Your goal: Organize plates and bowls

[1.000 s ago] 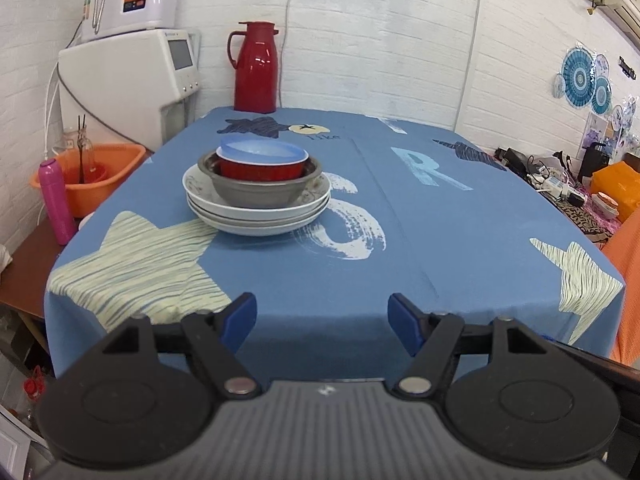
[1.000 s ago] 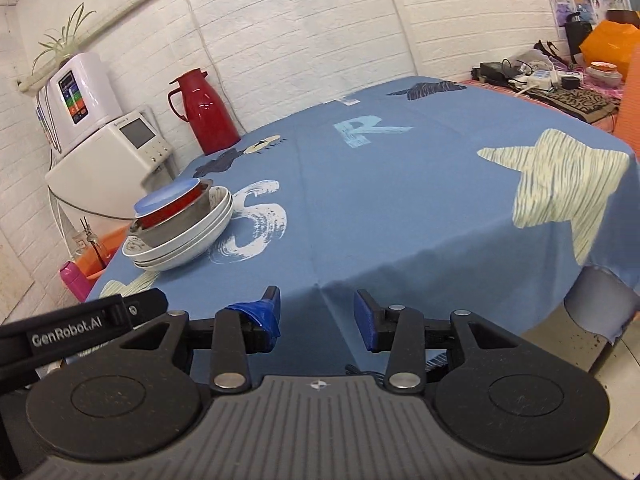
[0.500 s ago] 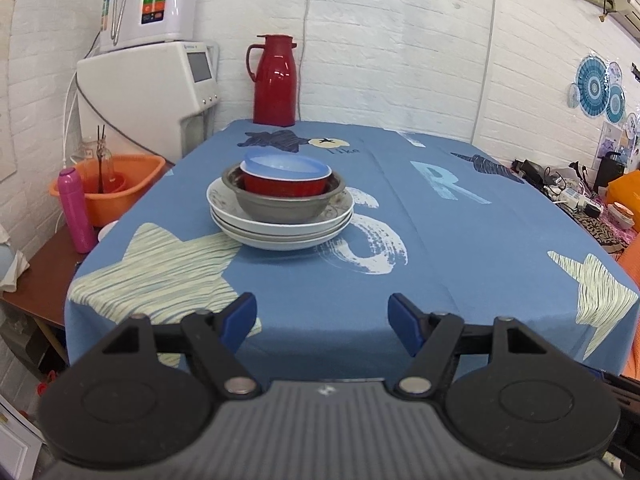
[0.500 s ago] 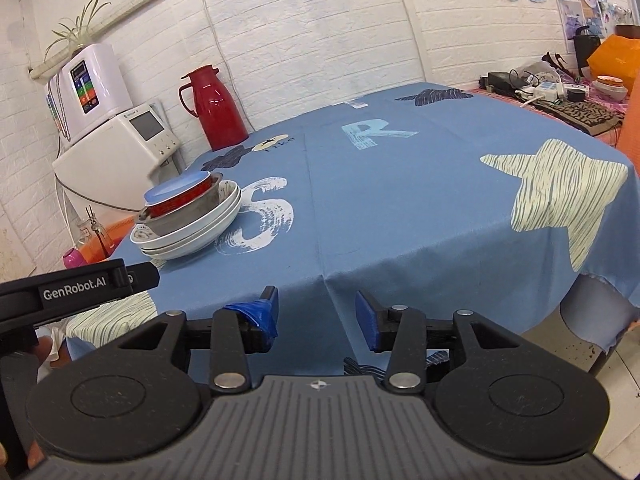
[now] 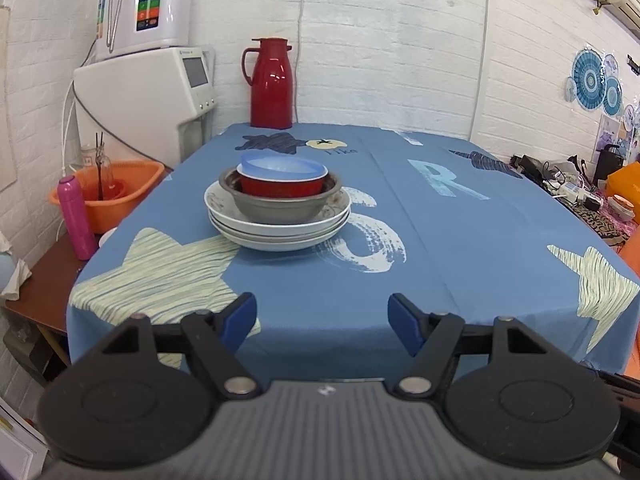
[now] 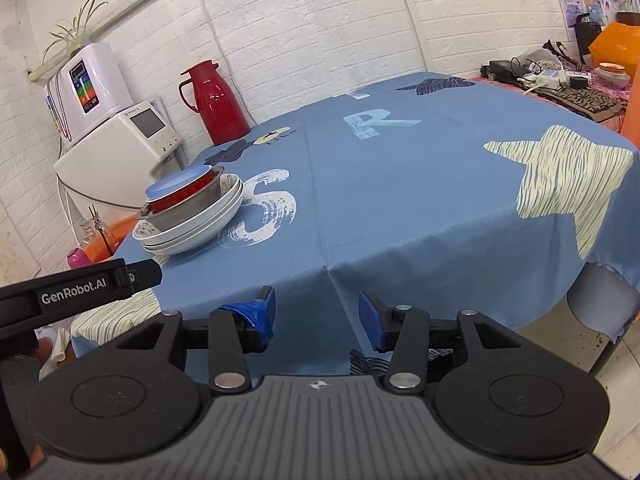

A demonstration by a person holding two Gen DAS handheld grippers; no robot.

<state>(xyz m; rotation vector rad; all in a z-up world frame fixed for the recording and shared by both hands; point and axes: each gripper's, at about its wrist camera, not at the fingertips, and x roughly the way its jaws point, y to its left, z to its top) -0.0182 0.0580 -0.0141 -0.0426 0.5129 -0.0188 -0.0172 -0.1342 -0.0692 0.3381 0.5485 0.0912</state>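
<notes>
Left wrist: nested bowls (image 5: 280, 188) on plates (image 5: 276, 232)

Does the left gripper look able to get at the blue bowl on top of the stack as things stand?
Probably yes. The left gripper is open and empty, the blue bowl sits uncovered on top of the stack, and only bare tablecloth lies between them. It is not yet close.

From the left wrist we look forward from just off the near edge of the table (image 5: 460, 240), squarely at the stack of dishes (image 5: 278, 208) at 12 o'clock, fairly near. From the right wrist we sit further right, tilted, the same stack (image 6: 192, 212) out at 10 o'clock; both views share it, the red jug (image 5: 270, 84) and the tablecloth
</notes>
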